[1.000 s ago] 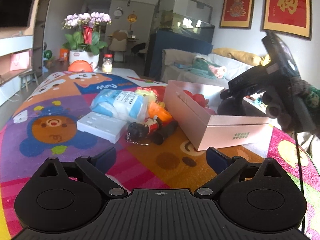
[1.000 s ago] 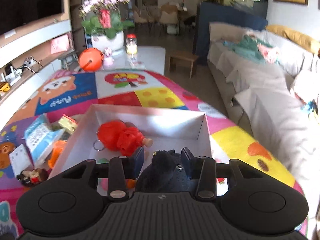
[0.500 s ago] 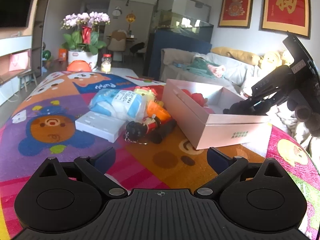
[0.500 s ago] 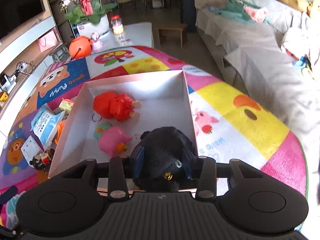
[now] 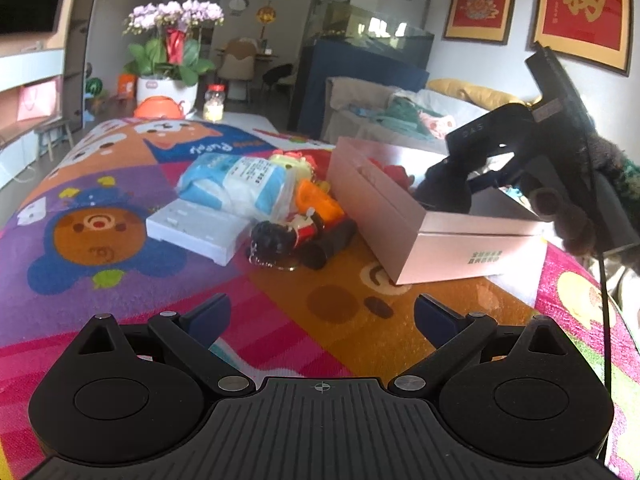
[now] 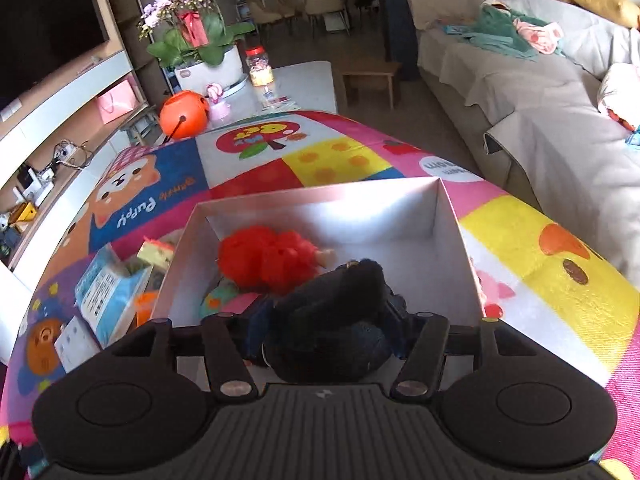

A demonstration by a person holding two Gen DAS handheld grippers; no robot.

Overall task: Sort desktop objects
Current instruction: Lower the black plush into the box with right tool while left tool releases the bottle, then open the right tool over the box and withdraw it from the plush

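Since a second ago, the right claw (image 6: 326,340) has tipped down over the pink box (image 6: 460,240), its jaws opening around the black plush toy (image 6: 336,320).

Left wrist view: the cartoon-print surface (image 5: 120,200) carries a tissue pack (image 5: 236,180), white tray (image 5: 196,232) and small figurine (image 5: 280,236) beside the box; sofa and framed red prints behind. The left claw (image 5: 322,316) hovers, spread wide, empty.
Right wrist view: the plush sits between loosening pads, inside the box's near end, by a red doll (image 6: 268,256).

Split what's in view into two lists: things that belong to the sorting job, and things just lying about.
Job: pink box; dark plush toy; red doll; tissue pack; white case; small figurine.

Lying about: orchid pot; orange pumpkin bucket; candy jar; sofa.
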